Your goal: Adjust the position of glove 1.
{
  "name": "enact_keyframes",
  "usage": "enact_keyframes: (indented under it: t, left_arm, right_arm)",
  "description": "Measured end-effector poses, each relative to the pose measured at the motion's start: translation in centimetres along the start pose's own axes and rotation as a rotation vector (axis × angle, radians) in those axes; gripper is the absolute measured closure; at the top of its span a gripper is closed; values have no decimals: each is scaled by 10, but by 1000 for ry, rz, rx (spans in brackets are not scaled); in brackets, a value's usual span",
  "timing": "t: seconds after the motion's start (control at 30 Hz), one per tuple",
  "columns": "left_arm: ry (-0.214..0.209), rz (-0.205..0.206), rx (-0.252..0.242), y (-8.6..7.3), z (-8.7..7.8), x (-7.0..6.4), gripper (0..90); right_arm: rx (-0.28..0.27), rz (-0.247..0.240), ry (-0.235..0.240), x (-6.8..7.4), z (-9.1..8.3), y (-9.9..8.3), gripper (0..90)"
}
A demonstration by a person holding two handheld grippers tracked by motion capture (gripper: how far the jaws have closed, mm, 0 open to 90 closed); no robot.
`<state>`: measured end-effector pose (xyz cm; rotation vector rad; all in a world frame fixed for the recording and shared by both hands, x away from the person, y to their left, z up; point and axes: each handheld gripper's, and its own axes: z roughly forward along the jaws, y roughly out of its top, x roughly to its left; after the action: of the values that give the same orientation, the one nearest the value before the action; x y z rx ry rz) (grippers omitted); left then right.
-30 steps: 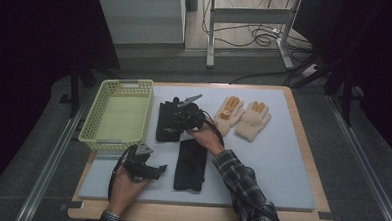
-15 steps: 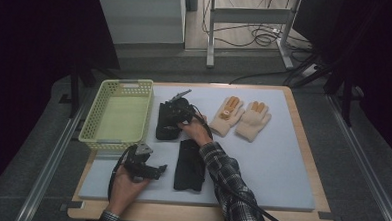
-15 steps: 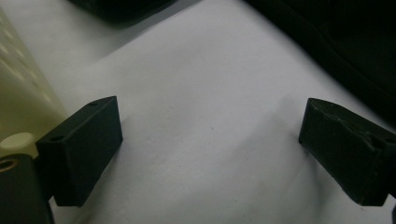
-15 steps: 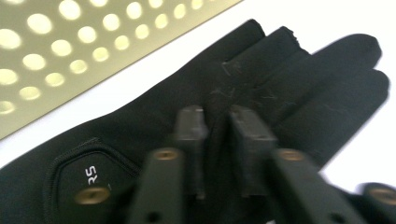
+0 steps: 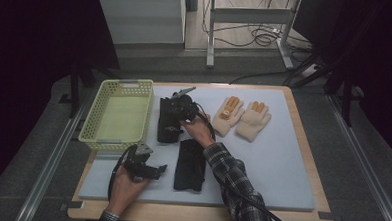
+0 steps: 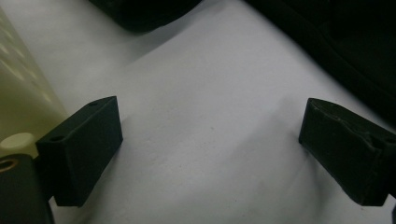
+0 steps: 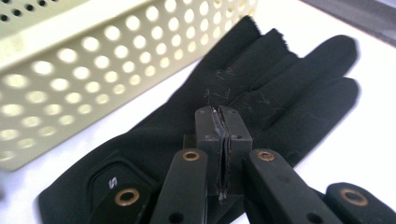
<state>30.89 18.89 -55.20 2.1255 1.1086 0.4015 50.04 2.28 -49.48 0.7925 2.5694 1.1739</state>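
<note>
We are holding the right gripper (image 5: 180,106) over the far black glove (image 5: 167,120), which is lying flat on the mat (image 5: 281,164) just beside the basket (image 5: 117,114). In the right gripper view its jaws are pressed together with nothing visible between them, tips down at the glove's palm (image 7: 224,100); we judge it is either about to open for a pinch or has just closed short of the fabric, and we cannot tell which, nor whether the tips are touching the cloth. The left gripper (image 5: 144,163) is resting low near the front edge, jaws wide apart over bare mat (image 6: 210,140), probably parked there to keep clear.

A second black glove (image 5: 190,164) is lying nearer us, between the two hands. Two tan gloves (image 5: 243,117) are sitting side by side farther right, well apart from the black ones.

In the high view the right hand is covering the gripper's tips, and the black gloves are reading as dark shapes without detail. The basket looks empty, as far as we can see.
</note>
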Motion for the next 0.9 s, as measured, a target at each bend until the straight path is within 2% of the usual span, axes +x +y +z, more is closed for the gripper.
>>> enact_keyframes:
  t: [0.33, 0.5, 0.77, 0.9]
  left_arm:
    - [1, 2, 2, 0, 0, 0, 63]
    - [0, 3, 0, 0, 0, 0, 63]
    - [2, 1, -2, 0, 0, 0, 63]
    - [2, -1, -4, 0, 0, 0, 63]
  right_arm:
    - [-60, 4, 54, 13, -44, 5, 871]
    - [-67, 0, 60, 24, -71, 4, 871]
    - [-66, 21, 101, 45, -114, -20, 870]
    - [-63, 31, 90, 56, -137, -37, 870]
